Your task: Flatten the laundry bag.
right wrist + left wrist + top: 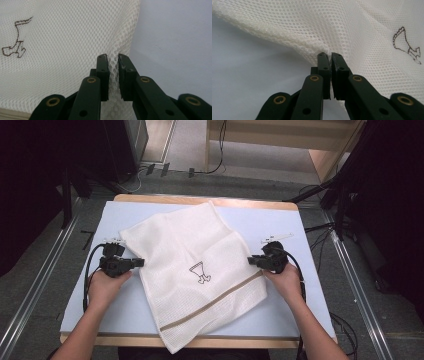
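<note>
Mesh bag [195,270] lies flat at frame centre on worktop [280,222], skewed, zip edge toward lower right. I have left hand-held gripper [141,262] at bag's left edge: jaws pinched tight on fold of mesh, lifting small ridge. Right hand-held gripper [250,261] at right edge: jaws narrow, mesh [113,67] between, slight gap left. Opposite-edge grips likely for lifting or spreading bag evenly.
</note>
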`<state>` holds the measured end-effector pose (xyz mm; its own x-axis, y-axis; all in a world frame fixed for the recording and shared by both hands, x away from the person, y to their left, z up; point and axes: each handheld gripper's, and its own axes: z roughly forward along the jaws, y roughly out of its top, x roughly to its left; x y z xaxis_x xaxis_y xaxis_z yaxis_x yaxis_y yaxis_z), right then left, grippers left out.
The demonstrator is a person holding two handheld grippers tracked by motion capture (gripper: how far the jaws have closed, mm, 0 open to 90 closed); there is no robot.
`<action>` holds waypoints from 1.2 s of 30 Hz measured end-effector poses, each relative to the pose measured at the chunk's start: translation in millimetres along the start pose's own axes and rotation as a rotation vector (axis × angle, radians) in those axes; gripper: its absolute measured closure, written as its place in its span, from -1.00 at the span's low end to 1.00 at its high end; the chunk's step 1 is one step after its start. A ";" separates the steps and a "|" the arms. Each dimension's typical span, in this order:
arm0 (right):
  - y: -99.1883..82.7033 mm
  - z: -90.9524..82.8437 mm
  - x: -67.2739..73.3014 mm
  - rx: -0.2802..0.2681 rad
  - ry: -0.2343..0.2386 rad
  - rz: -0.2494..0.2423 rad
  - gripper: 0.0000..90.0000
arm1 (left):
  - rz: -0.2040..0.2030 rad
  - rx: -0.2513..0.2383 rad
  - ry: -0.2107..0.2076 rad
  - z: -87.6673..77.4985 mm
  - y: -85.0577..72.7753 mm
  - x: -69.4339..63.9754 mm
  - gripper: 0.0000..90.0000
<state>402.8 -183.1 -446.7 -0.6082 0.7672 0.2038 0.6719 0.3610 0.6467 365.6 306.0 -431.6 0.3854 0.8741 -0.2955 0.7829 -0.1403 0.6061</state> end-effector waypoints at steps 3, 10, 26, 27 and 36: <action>-4.3 -4.6 1.6 -0.012 0.009 0.009 0.82 | 0.020 -0.002 0.006 5.1 9.1 2.3 0.94; -18.1 -14.9 10.6 -0.018 0.017 0.012 0.82 | 0.038 -0.017 -0.009 18.8 32.3 6.9 0.94; -44.1 -25.7 28.1 -0.028 0.025 0.016 0.80 | 0.065 -0.012 -0.029 40.7 59.8 9.1 0.89; -44.8 -25.1 28.3 -0.028 0.021 0.013 0.80 | 0.069 -0.006 -0.022 42.0 60.0 9.0 0.88; -47.5 -29.3 26.9 -0.050 0.008 0.005 0.43 | 0.070 -0.012 -0.009 30.7 52.5 4.2 0.20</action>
<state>342.1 -195.1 -450.4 -0.6085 0.7645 0.2127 0.6531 0.3302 0.6815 423.3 288.0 -423.7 0.4433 0.8581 -0.2590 0.7480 -0.1950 0.6344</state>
